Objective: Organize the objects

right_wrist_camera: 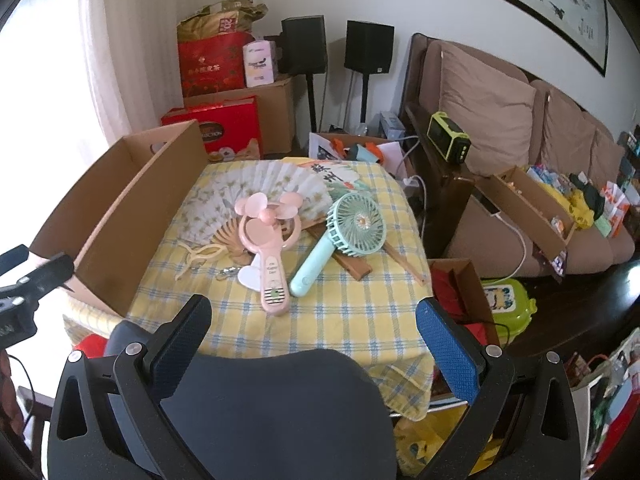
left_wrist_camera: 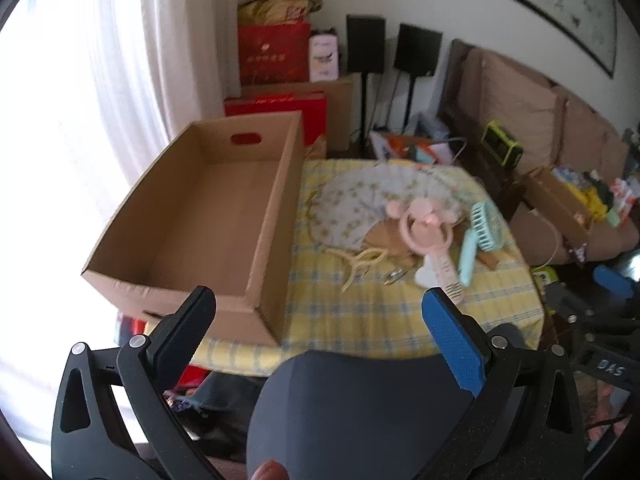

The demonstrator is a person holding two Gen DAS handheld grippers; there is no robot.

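On the small table with the yellow checked cloth (right_wrist_camera: 344,312), everything is laid out like a sorting job about to start. The cardboard box (left_wrist_camera: 224,200) sits along the left side, open top up and empty as far as I can see, so my guess is it's the bin the loose stuff goes into. It hangs a bit over the table's near-left edge.

To the right of the box is the pile: a paper folding fan (right_wrist_camera: 256,188) spread open at the bottom, with the pink handheld fan (right_wrist_camera: 264,240) lying on it, handle pointing to the near edge. The mint fan (right_wrist_camera: 348,228) lies just right of the pink one, head far, handle near, the two handles almost touching. A cream hair claw (right_wrist_camera: 200,256) lies between the box and the pink fan, with something small and metal just near of it, maybe keys, too small to tell.

Both grippers hang back at the near edge, tilted down at the table. Left gripper (left_wrist_camera: 318,320) has its fingers spread wide with nothing between them, lined up around the box's near corner. Right gripper (right_wrist_camera: 314,328) is the same, wide apart and empty, facing the fan handles. Looks like the handles were left pointing this way for an easy grab, though that's just my read.
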